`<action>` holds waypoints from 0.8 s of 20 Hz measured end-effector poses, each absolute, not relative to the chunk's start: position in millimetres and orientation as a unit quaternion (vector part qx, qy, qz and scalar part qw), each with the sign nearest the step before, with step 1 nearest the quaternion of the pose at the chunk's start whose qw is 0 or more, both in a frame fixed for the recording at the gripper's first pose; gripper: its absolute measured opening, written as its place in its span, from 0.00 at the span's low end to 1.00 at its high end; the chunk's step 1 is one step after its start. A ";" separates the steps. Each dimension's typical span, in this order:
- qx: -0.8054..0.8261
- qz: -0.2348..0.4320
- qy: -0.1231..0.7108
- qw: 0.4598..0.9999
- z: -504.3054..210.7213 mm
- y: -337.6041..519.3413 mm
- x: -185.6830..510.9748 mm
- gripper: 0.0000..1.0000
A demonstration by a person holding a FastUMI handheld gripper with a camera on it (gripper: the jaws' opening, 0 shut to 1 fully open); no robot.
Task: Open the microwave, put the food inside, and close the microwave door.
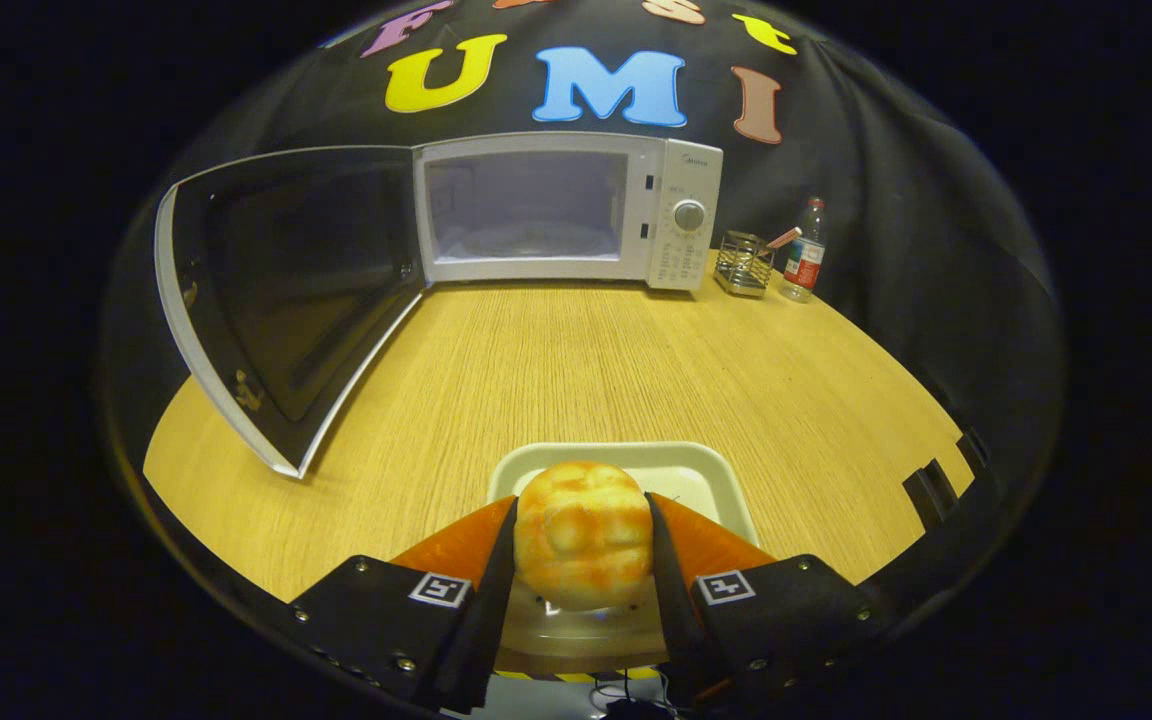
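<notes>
A round golden bread bun [583,535] sits between my two fingers, and both press on its sides, so my gripper [583,515] is shut on it. Under the bun lies a white square plate [701,472] on the wooden table [576,380]. Far beyond the fingers, at the back of the table, stands the white microwave [566,210]. Its dark-glass door [281,290] is swung wide open to the left and its pale cavity [526,205] holds nothing.
To the right of the microwave stand a small wire rack [744,264] and a plastic bottle [805,252] with a red label. The open door reaches forward over the left part of the table. Bare wood stretches between the plate and the microwave.
</notes>
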State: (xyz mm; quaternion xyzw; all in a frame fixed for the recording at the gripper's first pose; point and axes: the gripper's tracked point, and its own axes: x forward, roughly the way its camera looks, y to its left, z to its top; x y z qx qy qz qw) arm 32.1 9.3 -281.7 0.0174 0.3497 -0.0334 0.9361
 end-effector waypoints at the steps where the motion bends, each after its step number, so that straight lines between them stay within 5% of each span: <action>1: 0.032 -0.037 0.338 0.940 -272.6 11.8 36.8 0.67; 16: 0.212 -0.046 0.227 0.950 -188.7 51.0 155.4 0.67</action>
